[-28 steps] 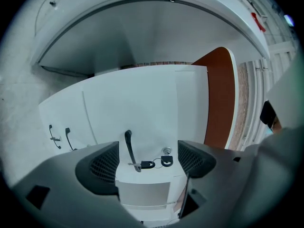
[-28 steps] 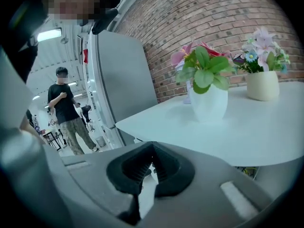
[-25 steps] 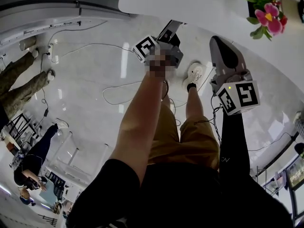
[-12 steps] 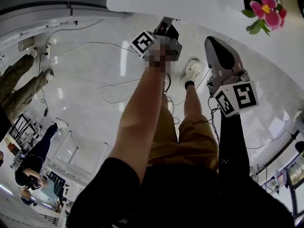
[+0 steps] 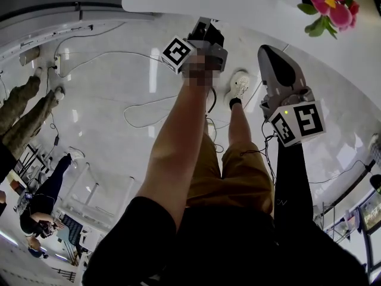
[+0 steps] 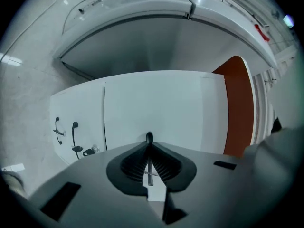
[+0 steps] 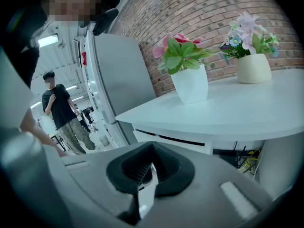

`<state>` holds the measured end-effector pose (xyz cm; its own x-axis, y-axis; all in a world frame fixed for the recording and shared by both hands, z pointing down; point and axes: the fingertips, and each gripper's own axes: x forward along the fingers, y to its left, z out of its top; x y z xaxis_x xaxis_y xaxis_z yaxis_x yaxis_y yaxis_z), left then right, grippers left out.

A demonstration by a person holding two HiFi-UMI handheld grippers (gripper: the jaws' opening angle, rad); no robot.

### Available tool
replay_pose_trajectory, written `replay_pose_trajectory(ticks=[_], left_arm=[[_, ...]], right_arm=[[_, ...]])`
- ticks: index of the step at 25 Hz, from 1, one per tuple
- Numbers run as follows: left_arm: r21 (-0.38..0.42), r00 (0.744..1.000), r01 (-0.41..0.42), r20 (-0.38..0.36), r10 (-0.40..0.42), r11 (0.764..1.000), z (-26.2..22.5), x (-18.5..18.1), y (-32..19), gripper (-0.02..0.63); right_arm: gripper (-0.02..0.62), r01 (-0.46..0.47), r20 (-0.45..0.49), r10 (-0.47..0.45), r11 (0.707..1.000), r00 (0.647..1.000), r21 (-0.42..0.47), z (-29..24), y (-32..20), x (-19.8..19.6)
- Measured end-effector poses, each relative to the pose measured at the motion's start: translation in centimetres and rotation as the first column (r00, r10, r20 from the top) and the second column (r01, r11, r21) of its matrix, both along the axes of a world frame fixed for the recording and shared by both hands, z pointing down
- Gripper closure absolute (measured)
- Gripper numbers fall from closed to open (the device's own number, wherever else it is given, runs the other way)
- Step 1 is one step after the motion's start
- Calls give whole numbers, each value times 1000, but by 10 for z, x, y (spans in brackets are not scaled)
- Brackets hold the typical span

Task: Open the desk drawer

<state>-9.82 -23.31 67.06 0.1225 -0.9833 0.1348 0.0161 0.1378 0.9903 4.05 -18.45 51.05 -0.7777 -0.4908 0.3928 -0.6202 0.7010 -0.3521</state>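
The white drawer front (image 6: 156, 103) fills the middle of the left gripper view, below the desk's underside. My left gripper (image 6: 149, 148) is shut on the drawer's thin dark handle (image 6: 148, 137), whose rounded end sticks out just past the pads. Its jaws have just been closing, with the handle between them. From the head view, the left gripper (image 5: 205, 25) reaches in under the white desk's edge (image 5: 178, 2). My right gripper (image 5: 275, 61) hangs apart to the right, shut and empty. Seen from the right gripper view, the right gripper (image 7: 147, 170) points at the desk's side.
A white pot of pink flowers (image 7: 189, 82) and a second pot (image 7: 254, 65) stand on the desk top. A white cabinet door with dark handles (image 6: 74, 134) is left of the drawer. Cables (image 5: 143, 109) lie on the floor. A bystander (image 7: 59, 110) stands further off.
In the head view the left gripper has crept a little further in under the desk's edge. The right gripper has barely shifted.
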Motion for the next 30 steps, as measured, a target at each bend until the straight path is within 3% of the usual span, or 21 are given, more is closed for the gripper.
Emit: replay_pose_trajectory(ticks=[15,30], left_arm=[[-34,996,-67,63,69,997,7,3,-2,575],[-65,992,-119,24,121,991,8,6,-1,575]], right_arm=[[595,-15,5,15,1000,1000,-5,7,-8,6],[595,-16,-16,17,999,1000,41,0,-3,3]])
